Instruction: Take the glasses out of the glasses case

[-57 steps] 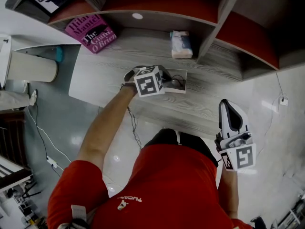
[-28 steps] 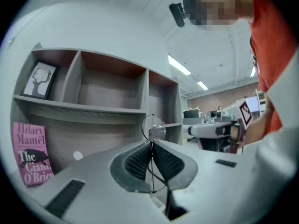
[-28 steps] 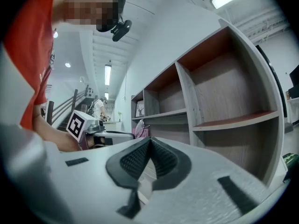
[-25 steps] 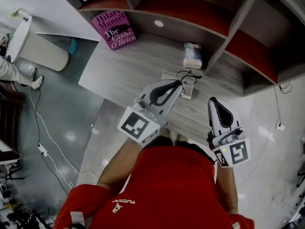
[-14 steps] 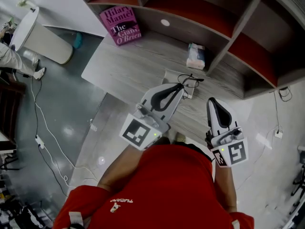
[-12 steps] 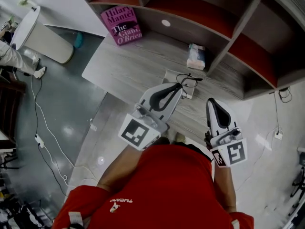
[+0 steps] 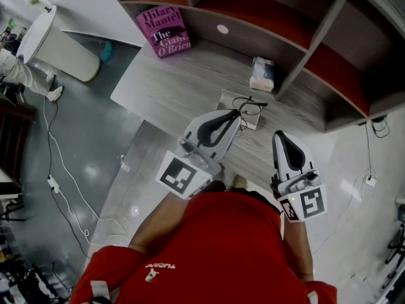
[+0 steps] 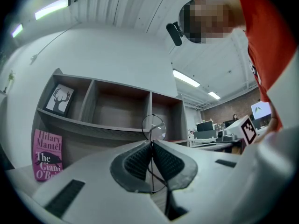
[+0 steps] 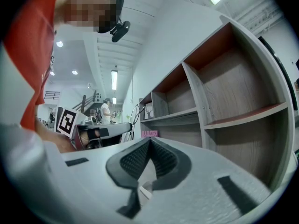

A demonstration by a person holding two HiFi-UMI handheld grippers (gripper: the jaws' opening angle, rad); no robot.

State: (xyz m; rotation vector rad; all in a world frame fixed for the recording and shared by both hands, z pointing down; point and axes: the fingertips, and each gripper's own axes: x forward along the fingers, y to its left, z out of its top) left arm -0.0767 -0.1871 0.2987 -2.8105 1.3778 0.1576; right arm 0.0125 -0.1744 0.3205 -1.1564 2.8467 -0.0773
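Shows the left gripper [image 7: 234, 114] clamped shut on the thin wire frame of the glasses [image 8: 153, 127], one round lens standing just above the jaw tips and the frame's long axis seemingly lying across the line of the jaws. Places the glasses straight ahead of those jaws, lifted just over the open glasses case [image 7: 229, 99] near the front edge of the desk [image 7: 164, 87] (case flat on the wood). Leaves the right gripper [image 7: 280, 135] closed on nothing, level, off the desk's front edge, farther from the glasses.
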